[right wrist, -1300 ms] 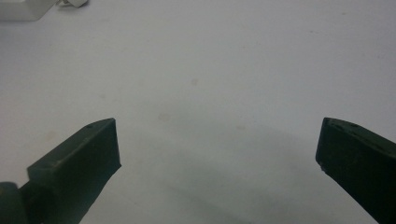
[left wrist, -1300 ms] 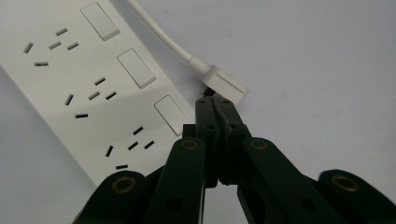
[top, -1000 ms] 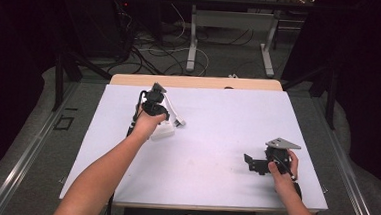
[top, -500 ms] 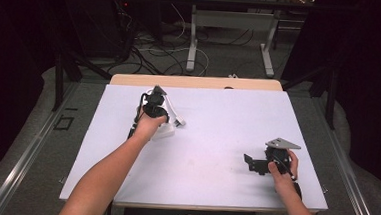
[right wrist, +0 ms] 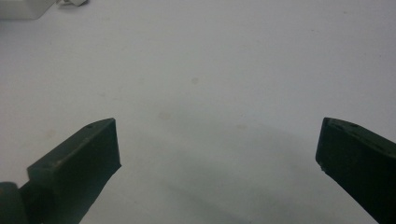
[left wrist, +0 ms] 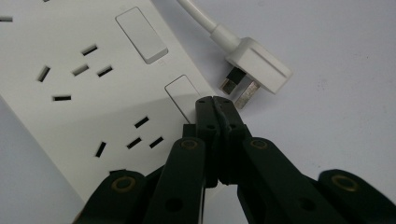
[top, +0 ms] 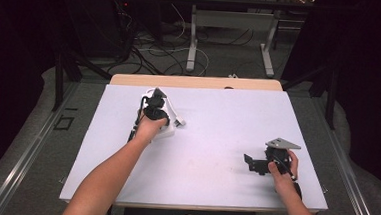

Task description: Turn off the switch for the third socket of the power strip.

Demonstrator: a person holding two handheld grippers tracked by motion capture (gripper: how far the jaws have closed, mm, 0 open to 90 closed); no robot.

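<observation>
A white power strip [left wrist: 70, 107] with several sockets and rocker switches lies on the white table. Its white plug [left wrist: 257, 67] rests beside it on a short cable. My left gripper [left wrist: 214, 100] is shut with nothing between the jaws, and its joined tips sit at the lower edge of one rocker switch [left wrist: 180, 91]. From above, the left gripper [top: 154, 105] points down onto the strip [top: 167, 130] at the table's back left, with the plug [top: 180, 122] just to its right. My right gripper [top: 251, 164] lies near the front right, its jaws wide open [right wrist: 217, 149] over bare table.
The table top [top: 217, 124] is a white sheet with a wooden edge at the back. A corner of the power strip [right wrist: 18, 7] sits far off in the right gripper view. Beyond the table are desk legs and floor cables [top: 192, 52].
</observation>
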